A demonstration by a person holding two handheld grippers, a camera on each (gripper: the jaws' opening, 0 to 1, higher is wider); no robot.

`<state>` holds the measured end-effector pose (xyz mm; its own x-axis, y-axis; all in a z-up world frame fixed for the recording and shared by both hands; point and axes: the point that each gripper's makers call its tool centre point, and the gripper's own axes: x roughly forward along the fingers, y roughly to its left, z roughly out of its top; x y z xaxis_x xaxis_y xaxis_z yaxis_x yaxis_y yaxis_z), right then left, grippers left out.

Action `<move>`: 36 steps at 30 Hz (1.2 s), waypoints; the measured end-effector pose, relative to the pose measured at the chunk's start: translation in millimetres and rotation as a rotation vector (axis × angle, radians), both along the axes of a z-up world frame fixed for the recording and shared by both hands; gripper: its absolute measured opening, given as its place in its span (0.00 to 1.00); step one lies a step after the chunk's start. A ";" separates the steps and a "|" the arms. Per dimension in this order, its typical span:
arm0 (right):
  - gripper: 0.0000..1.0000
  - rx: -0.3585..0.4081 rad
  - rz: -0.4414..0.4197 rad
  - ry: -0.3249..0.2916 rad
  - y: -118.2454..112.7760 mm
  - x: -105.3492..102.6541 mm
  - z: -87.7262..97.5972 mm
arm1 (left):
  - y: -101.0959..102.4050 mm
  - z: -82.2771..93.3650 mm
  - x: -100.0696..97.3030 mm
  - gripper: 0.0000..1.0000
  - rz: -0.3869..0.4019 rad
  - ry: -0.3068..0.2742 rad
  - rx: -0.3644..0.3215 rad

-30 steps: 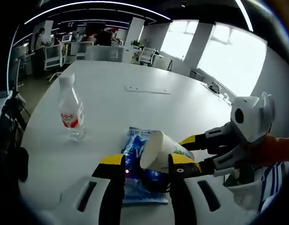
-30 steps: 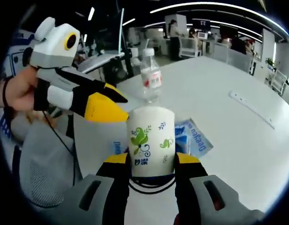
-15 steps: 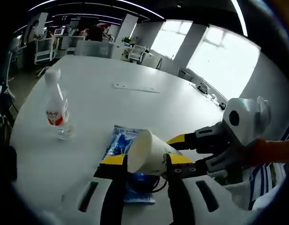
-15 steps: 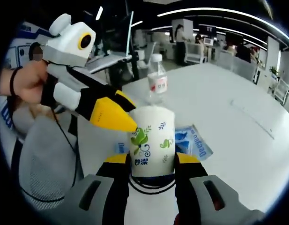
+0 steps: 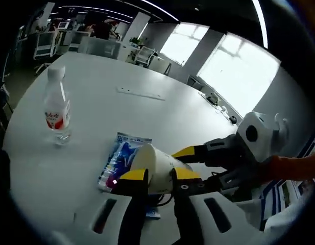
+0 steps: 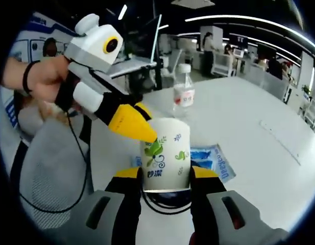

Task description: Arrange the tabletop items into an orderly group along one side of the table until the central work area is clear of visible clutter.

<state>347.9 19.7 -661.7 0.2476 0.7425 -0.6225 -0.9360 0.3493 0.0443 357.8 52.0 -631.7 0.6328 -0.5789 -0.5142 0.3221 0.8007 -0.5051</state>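
Item: paper cup [image 6: 165, 153], white with a green leaf print, clamped at its lower part between the two jaws of the right gripper [image 6: 166, 176] and lifted off the table [image 5: 162, 109] (in the left gripper view the same cup [image 5: 154, 166] shows tilted, mouth toward the camera). Item: left gripper [image 5: 158, 176], jaws drawn narrow, tips at or against the cup's rim and wall; whether it truly pinches the cup or merely touches it cannot be told from these angles. In the right gripper view a yellow jaw tip of the left gripper [image 6: 131, 124] lies at the cup's upper rim. Item: blue snack packet [image 5: 119, 158], flat on the table just under the cup, with a dark cable loop beside it. Item: water bottle [image 5: 56, 109], upright, red label, standing well apart toward the table's far edge. Step in hand, by judgement: carrying the cup, possibly passing it between grippers, toward a grouping spot. Next move likely calls for setting the cup upright near the bottle or packet, keeping it level so it is not crushed or tipped, then gathering the packet alongside.
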 end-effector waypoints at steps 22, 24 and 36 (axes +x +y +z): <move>0.34 0.015 0.006 0.011 1.5 -12.3 -6.3 | -16.8 10.0 -9.5 0.00 -0.045 0.001 -0.088; 0.34 0.024 -0.003 0.015 2.9 -12.9 -5.8 | -16.1 11.6 -10.5 0.00 -0.041 0.001 -0.085; 0.41 0.024 -0.015 0.023 -1.2 -16.4 -5.4 | -6.8 15.4 -5.3 0.00 -0.019 -0.026 -0.032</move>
